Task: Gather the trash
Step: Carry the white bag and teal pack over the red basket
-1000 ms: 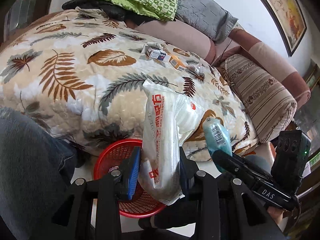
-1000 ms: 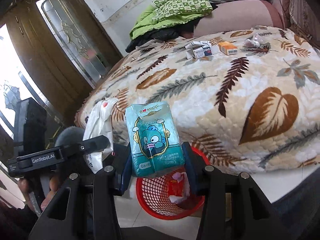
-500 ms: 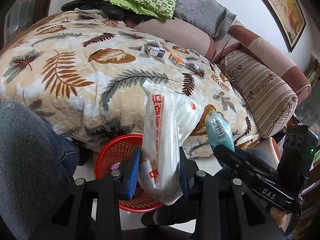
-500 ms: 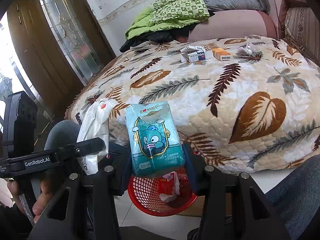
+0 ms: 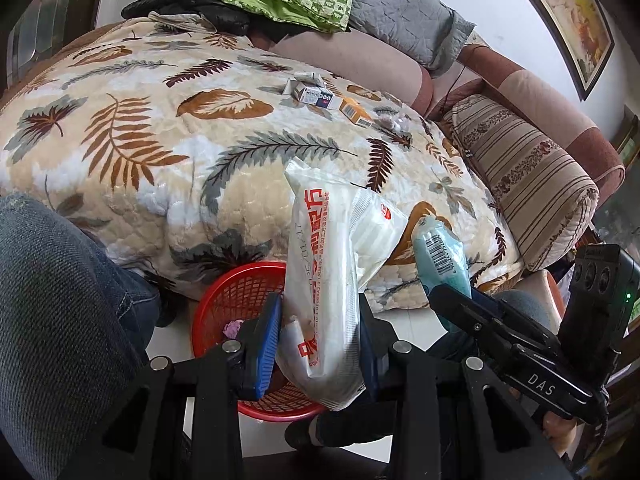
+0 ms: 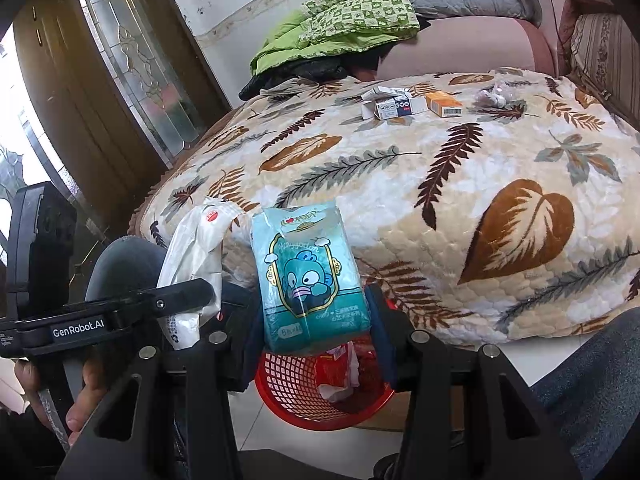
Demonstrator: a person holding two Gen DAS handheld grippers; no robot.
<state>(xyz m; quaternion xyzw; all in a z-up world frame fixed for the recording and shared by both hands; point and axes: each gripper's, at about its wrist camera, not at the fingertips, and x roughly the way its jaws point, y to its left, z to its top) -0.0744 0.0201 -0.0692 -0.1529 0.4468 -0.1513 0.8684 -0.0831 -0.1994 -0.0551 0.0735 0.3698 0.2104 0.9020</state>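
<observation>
My left gripper is shut on a white plastic packet with red print, held upright above a red mesh basket on the floor. My right gripper is shut on a teal tissue pack with a cartoon fish, held over the same basket, which holds red and white wrappers. Each gripper shows in the other's view: the teal pack at the right, the white packet at the left.
A leaf-patterned blanket covers the sofa seat. Small boxes, an orange box and a crumpled wrapper lie on it; in the right wrist view they are the boxes. The person's knee is at left.
Both grippers keep their packets. The views have shifted slightly toward the sofa; the basket sits lower and nearer under both grippers.
</observation>
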